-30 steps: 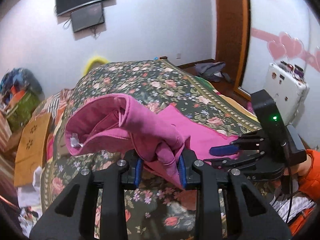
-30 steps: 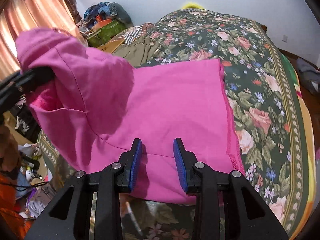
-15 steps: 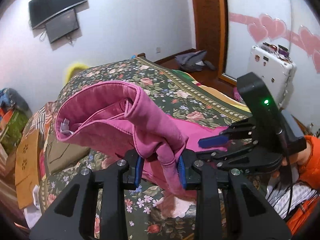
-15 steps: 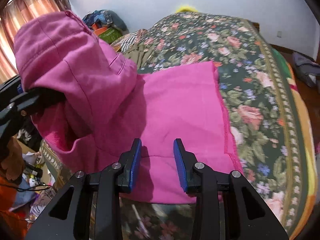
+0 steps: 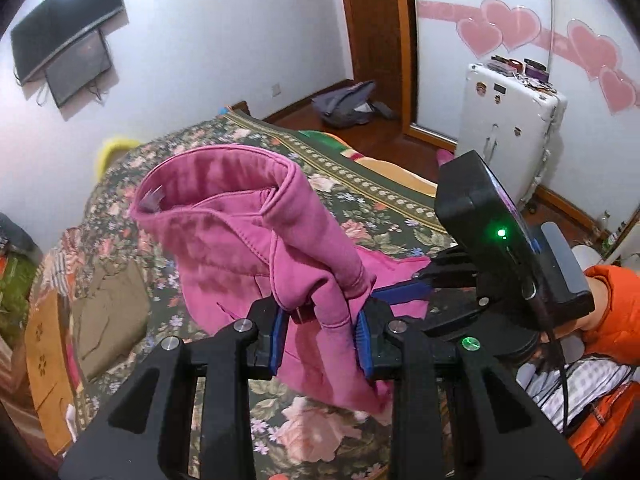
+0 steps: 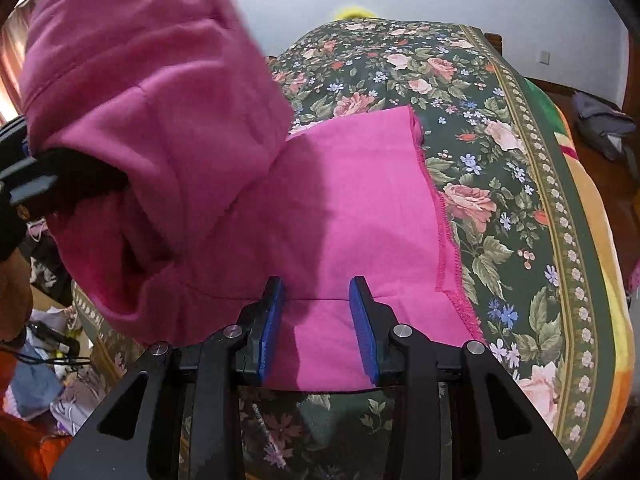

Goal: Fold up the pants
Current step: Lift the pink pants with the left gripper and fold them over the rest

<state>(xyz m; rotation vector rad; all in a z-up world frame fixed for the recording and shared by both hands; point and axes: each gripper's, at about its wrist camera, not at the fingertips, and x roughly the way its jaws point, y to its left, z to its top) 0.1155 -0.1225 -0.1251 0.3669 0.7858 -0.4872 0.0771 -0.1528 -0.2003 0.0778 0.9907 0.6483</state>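
Pink pants (image 6: 340,208) lie partly flat on the floral bedspread (image 6: 500,184), hem edge to the right. My left gripper (image 5: 320,332) is shut on a bunched fold of the pants' waistband end (image 5: 248,216) and holds it lifted above the bed; this raised part fills the upper left of the right wrist view (image 6: 140,80). My right gripper (image 6: 318,320) is open, its blue pads either side of the flat pink cloth near the bed's front edge, holding nothing. It also shows in the left wrist view (image 5: 404,292), just right of the lifted cloth.
A white suitcase (image 5: 508,132) stands by the wall right of the bed. A grey bag (image 5: 348,104) lies on the wooden floor by the door. Clutter and clothes (image 6: 52,384) lie on the floor left of the bed. Brown cloth (image 5: 108,312) lies on the bed's left.
My left gripper has carried the waistband end higher and over toward the flat part of the pants. The right gripper has stayed open over the cloth.
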